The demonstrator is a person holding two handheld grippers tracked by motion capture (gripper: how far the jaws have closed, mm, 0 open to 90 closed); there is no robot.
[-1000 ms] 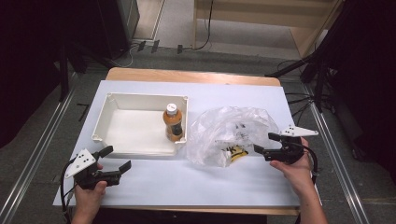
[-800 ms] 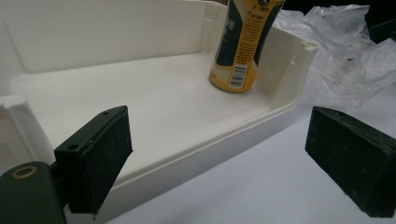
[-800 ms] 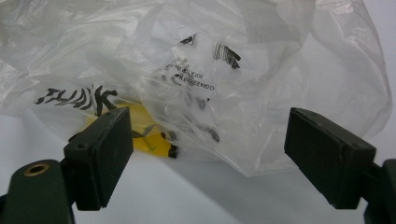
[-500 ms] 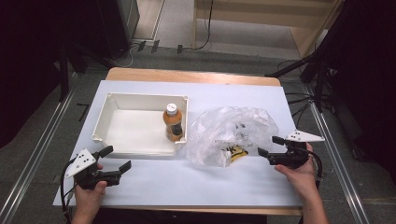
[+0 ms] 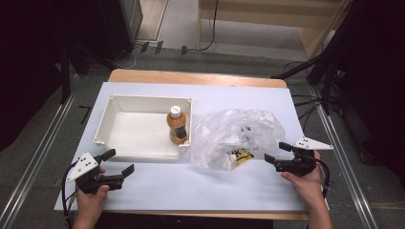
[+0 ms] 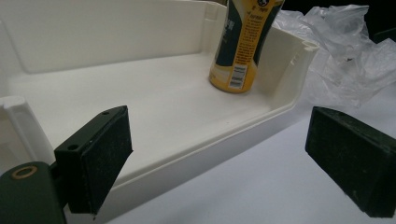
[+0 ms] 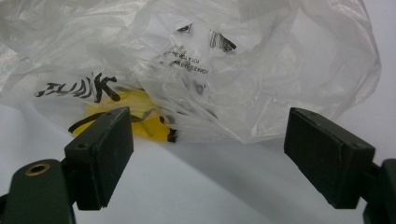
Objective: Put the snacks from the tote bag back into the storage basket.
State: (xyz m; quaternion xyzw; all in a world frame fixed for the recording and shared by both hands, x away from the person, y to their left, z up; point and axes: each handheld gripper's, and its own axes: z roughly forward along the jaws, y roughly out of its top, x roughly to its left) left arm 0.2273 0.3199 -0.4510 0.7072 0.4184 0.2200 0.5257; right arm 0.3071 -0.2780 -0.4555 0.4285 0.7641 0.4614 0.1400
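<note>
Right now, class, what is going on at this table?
A person holds a claw in each hand at a white-covered table. The right claw, jaws open, points at a crumpled clear plastic bag with something yellow inside and is not gripping it. The left claw, also open and empty, sits in front of a white tray. A bottle of orange drink stands upright in the tray's right end, next to the bag.
</note>
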